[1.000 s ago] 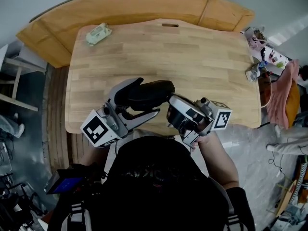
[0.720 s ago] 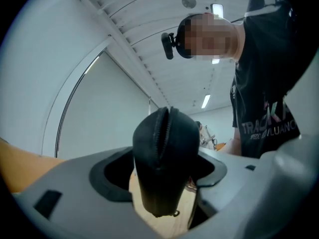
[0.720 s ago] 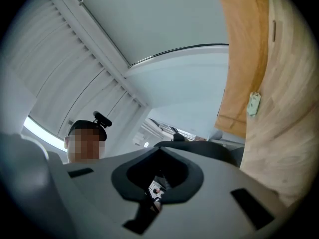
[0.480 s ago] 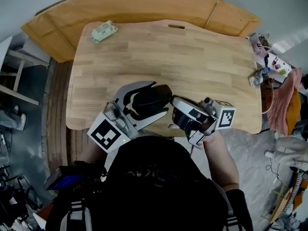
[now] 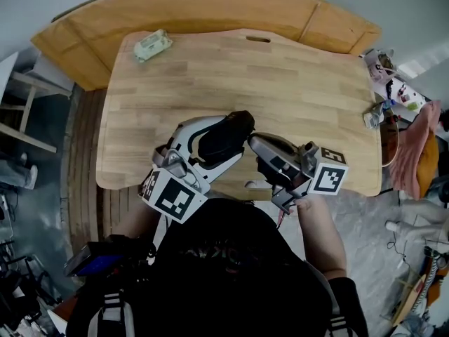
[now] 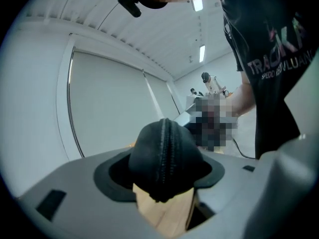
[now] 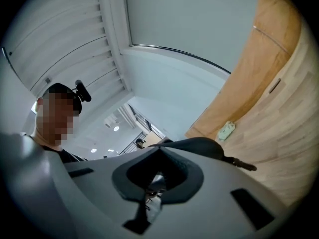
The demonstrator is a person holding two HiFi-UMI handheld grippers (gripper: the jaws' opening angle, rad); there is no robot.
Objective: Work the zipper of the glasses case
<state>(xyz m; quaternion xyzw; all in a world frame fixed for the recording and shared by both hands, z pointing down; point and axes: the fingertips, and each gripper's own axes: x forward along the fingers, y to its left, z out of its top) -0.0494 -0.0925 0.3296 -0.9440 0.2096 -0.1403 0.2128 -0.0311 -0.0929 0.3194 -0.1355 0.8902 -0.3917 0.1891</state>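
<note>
**Black case clamped near the table's front edge**

The left gripper has just been closing its smooth grey jaws. They clamp the glasses case, a rounded black fabric shell with a zipper along its ridge, over the near part of the plank table. The right gripper, jaws together and empty, points at the case's end. A pale green packet lies at the far corner.

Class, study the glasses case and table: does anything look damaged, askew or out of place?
Nothing stands out. The glasses case looks whole, its visible zipper straight and shut; the packet lies flat on the table.
</note>
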